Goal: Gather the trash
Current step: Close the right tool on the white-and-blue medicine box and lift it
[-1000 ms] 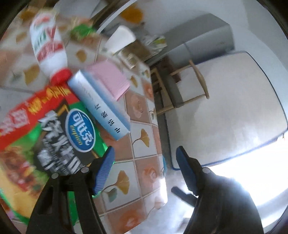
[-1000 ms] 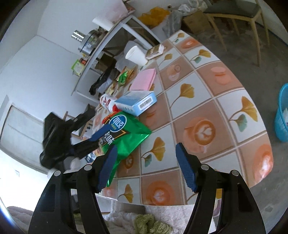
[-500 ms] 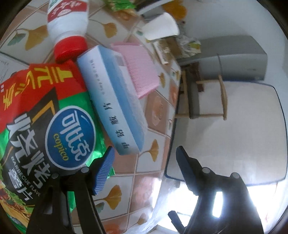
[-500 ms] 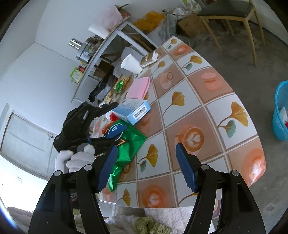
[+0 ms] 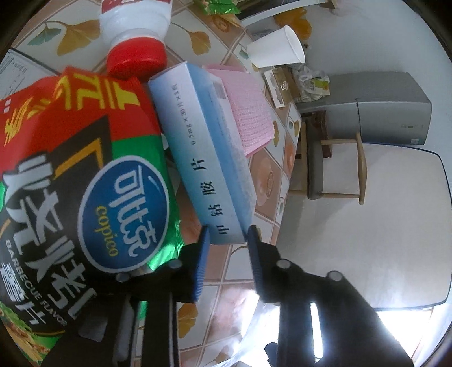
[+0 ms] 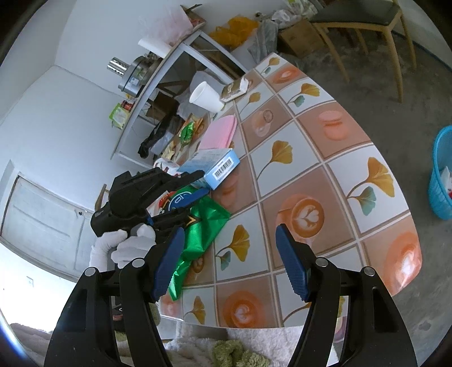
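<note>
Medicine box point(image 5: 209, 158): left gripper point(image 5: 227, 242) jaws closing on its near corner, shallow bite, may twist out. Chip bag point(image 5: 84, 197) at 9 o'clock could snag. Right gripper point(image 6: 228, 259) spread, empty.

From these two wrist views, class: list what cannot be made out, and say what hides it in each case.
- Bottle, left wrist view: its upper body is cut off by the picture's top edge.
- Chip bag, left wrist view: runs off the left edge; left gripper covers its corner.
- Blue basket, right wrist view: cut by the right edge, contents unclear.
</note>
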`<state>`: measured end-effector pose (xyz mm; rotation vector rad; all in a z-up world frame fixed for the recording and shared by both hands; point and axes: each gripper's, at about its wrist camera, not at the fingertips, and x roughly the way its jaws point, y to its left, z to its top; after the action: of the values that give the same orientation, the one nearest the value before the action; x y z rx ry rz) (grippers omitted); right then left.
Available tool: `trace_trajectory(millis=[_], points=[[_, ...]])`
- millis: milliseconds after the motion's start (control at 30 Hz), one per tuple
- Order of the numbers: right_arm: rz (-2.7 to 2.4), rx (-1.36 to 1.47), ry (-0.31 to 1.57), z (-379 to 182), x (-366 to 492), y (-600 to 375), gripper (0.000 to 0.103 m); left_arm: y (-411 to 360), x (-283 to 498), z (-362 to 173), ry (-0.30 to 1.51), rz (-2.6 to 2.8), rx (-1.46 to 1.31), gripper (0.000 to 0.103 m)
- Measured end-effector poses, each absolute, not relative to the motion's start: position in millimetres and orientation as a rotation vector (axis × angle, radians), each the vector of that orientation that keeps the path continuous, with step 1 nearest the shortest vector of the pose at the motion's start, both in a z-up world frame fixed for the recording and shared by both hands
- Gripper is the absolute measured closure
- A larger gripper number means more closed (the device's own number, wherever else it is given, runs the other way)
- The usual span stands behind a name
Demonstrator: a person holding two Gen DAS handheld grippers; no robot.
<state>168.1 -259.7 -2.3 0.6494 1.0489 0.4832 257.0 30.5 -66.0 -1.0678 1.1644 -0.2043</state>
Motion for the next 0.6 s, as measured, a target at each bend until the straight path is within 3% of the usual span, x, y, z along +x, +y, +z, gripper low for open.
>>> trace_trajectory(millis=[133,300,600], points=[[0.482,0.643,1.056,-3,170,-258,0.039,32,254,-64,1.135,-0.223,-1.062,0.094],[0.484,0.638,1.06,-4,172,-256,0.039,35,251,-66,1.146,-0.223,-1.091,0.096],[0.527,0.525,0.986,24,209,-237,0.039,39,253,-67,1.155,-0.214,-1.142,0.07]])
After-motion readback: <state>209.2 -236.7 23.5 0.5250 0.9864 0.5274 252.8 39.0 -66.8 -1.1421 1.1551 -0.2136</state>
